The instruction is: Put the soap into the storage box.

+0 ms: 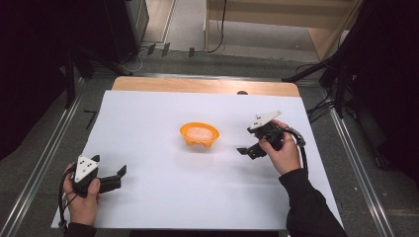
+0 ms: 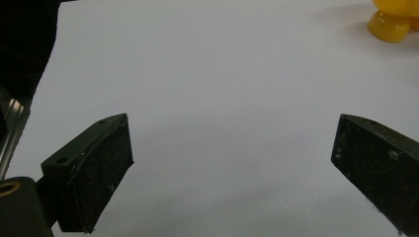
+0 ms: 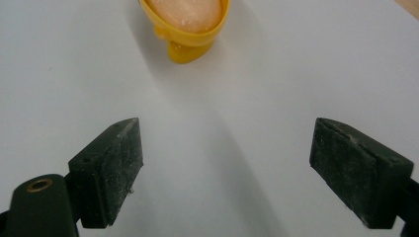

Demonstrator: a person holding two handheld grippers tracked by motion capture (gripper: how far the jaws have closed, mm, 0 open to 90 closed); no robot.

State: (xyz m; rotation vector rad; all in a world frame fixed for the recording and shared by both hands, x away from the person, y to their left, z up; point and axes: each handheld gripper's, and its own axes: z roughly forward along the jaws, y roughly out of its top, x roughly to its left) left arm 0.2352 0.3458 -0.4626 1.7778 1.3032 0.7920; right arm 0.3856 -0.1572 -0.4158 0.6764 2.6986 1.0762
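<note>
A small orange-yellow bowl (image 1: 199, 134) on short feet stands near the middle of the white sheet (image 1: 163, 197), with a pale pinkish filling inside. My right gripper (image 1: 245, 150) hovers just to its right, open, nothing between its jaws. In the right gripper view the bowl (image 3: 188, 22) sits ahead, beyond the open gripper (image 3: 225, 165). My left gripper (image 1: 118, 175) rests near the front left of the sheet, open and empty. In the left gripper view the bowl's foot (image 2: 390, 24) shows at the top right, far past the open gripper (image 2: 232, 168).
The white sheet covers a wooden table (image 1: 207, 85) whose far edge shows bare. Metal rails (image 1: 44, 158) run along both sides. Black stands and cables (image 1: 341, 79) crowd the right back; a dark cabinet (image 1: 126, 24) stands at the back left.
</note>
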